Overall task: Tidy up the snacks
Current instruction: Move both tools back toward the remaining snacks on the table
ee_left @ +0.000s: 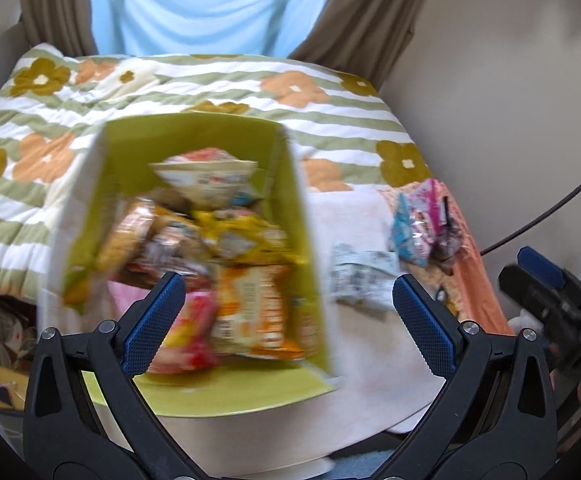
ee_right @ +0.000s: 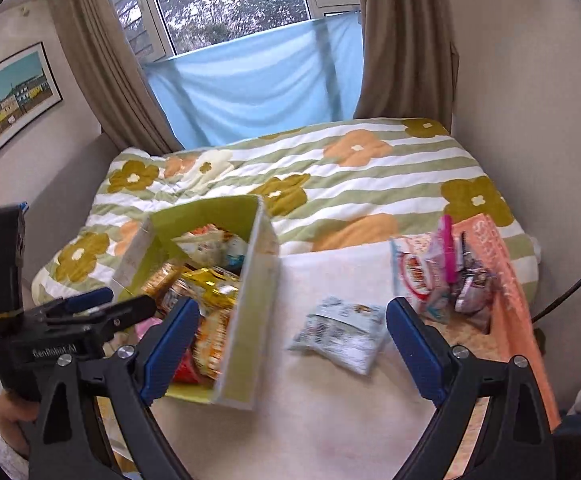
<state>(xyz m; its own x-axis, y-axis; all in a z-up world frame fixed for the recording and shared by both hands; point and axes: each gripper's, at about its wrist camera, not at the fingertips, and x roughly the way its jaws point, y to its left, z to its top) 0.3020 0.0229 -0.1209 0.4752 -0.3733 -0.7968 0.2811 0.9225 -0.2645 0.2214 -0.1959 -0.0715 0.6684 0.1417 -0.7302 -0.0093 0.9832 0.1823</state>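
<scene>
Ahead-left of the right claw (ee_right: 292, 344): green box (ee_right: 246, 320), open-topped and crammed with crinkly packets, likely light but awkward; best left alone. Dead ahead between wide, empty jaws: lone pale snack packet (ee_right: 340, 330) flat on the bed's white cloth, thin, soft, slippery film; best pinched at a sealed edge. Further right: small heap of packets (ee_right: 446, 280) against an orange box. Left claw (ee_left: 290, 320) also spread wide, gripping nothing, over the green box.
</scene>
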